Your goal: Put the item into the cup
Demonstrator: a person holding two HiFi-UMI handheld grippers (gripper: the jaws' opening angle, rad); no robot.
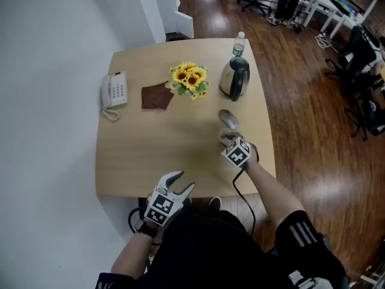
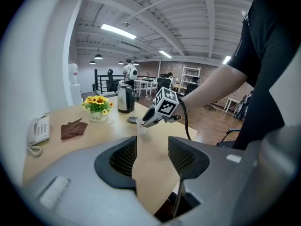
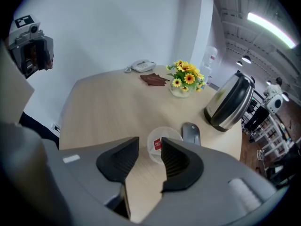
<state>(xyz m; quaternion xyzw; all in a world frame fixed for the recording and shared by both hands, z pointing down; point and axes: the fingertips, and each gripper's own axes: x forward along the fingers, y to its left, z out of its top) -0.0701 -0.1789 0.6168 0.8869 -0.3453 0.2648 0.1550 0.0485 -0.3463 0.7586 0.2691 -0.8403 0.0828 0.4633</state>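
A small white item with a red square label [image 3: 157, 144] lies inside a clear, thin-walled plastic cup [image 3: 165, 132]. The cup stands upright near the right edge of the pale wooden desk [image 3: 108, 107], which has a smooth top and rounded corners.

The right gripper [image 3: 150, 143] hangs just over the cup. Its dark ribbed jaws are spread wide and pinch nothing. The cup's mouth shows in the gap past their tips, and whether either tip touches the rim cannot be told.

Just beyond the cup lies a grey, oval computer mouse [image 3: 190, 133]. Farther back stands a rounded kettle of brushed steel with a black handle [image 3: 230, 102].

Toward the middle of the desk is a small pot of yellow sunflowers [image 3: 186, 79], with a crumpled brown cloth [image 3: 153, 79] beside it. A white push-button telephone [image 3: 142, 66] sits near the wall.

The left gripper [image 2: 152, 142] is held off the near edge of the desk, well apart from the cup. Its jaws also stand apart, with only the bare desktop visible between them.
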